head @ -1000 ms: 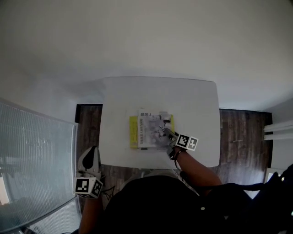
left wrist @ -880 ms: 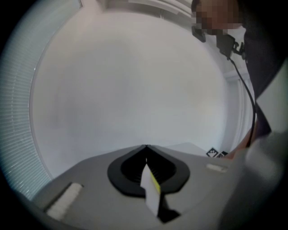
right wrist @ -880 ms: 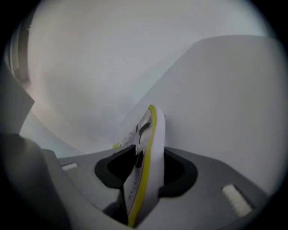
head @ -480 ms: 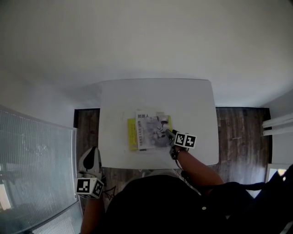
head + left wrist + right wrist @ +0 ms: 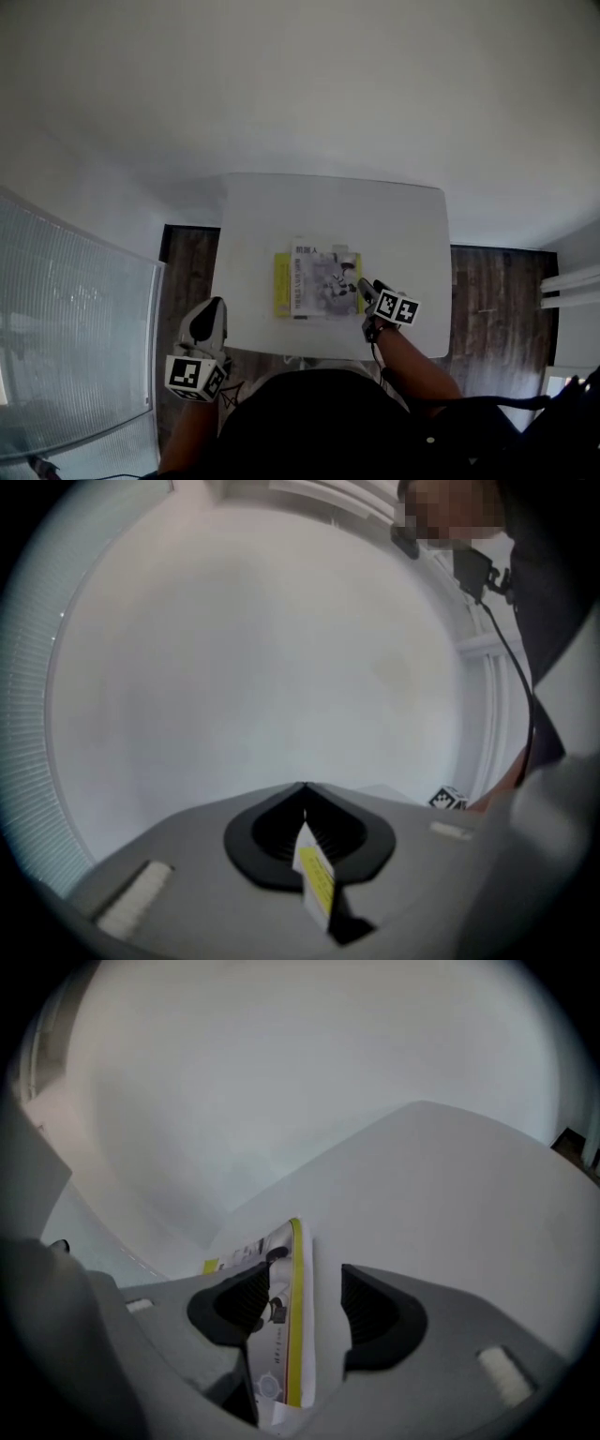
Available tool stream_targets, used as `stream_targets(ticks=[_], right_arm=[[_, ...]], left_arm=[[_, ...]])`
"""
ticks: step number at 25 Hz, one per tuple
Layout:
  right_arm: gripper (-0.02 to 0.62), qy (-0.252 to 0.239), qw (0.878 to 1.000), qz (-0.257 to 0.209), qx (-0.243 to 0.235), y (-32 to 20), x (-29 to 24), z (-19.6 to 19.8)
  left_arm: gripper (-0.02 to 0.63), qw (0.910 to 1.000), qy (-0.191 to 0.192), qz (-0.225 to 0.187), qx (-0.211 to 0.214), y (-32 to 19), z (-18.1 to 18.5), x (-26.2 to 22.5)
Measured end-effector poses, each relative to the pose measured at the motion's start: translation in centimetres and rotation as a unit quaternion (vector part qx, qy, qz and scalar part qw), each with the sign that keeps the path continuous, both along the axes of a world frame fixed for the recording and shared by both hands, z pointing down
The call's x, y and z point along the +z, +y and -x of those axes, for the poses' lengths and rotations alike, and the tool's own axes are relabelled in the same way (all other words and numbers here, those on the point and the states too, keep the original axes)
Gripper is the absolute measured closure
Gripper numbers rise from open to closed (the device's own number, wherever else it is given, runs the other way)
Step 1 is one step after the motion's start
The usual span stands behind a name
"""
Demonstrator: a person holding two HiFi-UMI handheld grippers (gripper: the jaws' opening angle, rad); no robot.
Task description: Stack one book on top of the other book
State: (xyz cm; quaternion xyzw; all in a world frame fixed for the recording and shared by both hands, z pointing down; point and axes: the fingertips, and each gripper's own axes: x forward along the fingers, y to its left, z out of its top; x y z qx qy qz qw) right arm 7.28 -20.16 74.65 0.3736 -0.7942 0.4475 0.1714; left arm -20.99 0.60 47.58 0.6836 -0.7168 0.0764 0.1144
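White table [image 5: 253, 216] bears stacked books [image 5: 319, 291], edge between just-opening jaws of right hand-held gripper [image 5: 366, 287], apparently unpressed.

No text legible; top book [image 5: 323, 281] cover has a dark headline and small print, too small to read; its edge print and round emblem are blurred in the right gripper view; left cube [image 5: 195, 376] and right cube [image 5: 397, 308] carry only black-and-white square markers; yellow tag [image 5: 316, 878] unreadable.

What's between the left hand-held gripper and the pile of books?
Only bare white tabletop. The head view shows the left hand-held gripper beside the table's corner and the grey-covered book stacked on the yellow book, nothing between.
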Motion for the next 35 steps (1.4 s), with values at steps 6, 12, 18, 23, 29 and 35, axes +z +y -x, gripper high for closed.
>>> stream_targets(ticks=[6,12,18,23,29,35], right_arm=[[0.592,-0.026,0.994,-0.100,-0.025,-0.2,-4.2,-0.5],[0.594,-0.017,0.974,-0.212,-0.078,-0.6,-9.3,-1.3],[0.594,-0.018,0.968,-0.240,-0.068,-1.0,-12.1,-2.0],[0.594,-0.021,0.968,-0.243,-0.058,0.1,-12.5,-2.5],[0.594,-0.020,0.966,-0.255,-0.037,0.5,-13.5,-3.5],[0.594,-0.036,0.964,-0.265,-0.005,0.5,-14.3,-3.6]], left_arm=[[0.601,0.9996,0.012,-0.002,0.025,-1.1,-1.5,1.4],[0.601,0.9983,0.011,-0.014,0.055,-3.3,-3.2,0.7],[0.601,0.9969,0.017,-0.010,0.077,-4.6,-4.2,0.4],[0.601,0.9940,0.016,-0.013,0.107,-5.8,-5.6,-0.1],[0.601,0.9899,0.019,-0.021,0.139,-6.9,-7.2,-0.6],[0.601,0.9890,0.039,-0.012,0.142,-7.7,-7.1,0.6]])
